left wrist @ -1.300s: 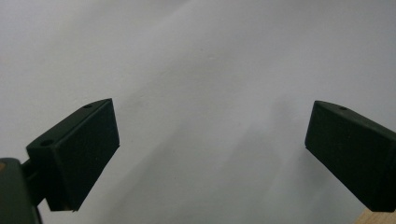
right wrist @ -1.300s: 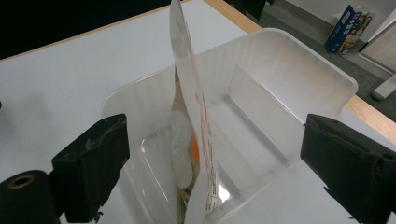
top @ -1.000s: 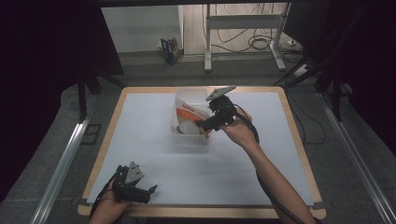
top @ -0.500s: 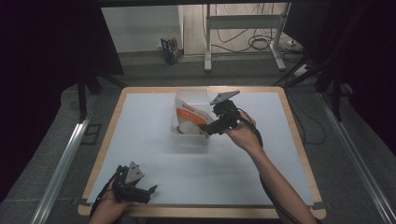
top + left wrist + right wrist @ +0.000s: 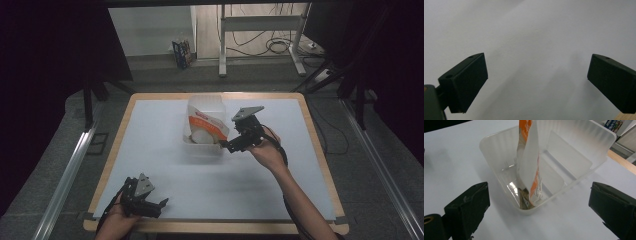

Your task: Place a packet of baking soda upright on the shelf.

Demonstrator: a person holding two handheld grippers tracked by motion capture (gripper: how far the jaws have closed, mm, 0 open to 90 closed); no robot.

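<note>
"Where is the orange and white pouch?"

"It stands up inside the clear plastic tub, leaning on one wall. The tub sits near the far middle of the white table."

"What about the right gripper?"

"It is just beside the tub, with its jaws spread wide. Nothing is between them."

"And the left gripper?"

"It is at the near edge of the table, well apart from the tub. Its jaws are wide too, over bare table."
</note>
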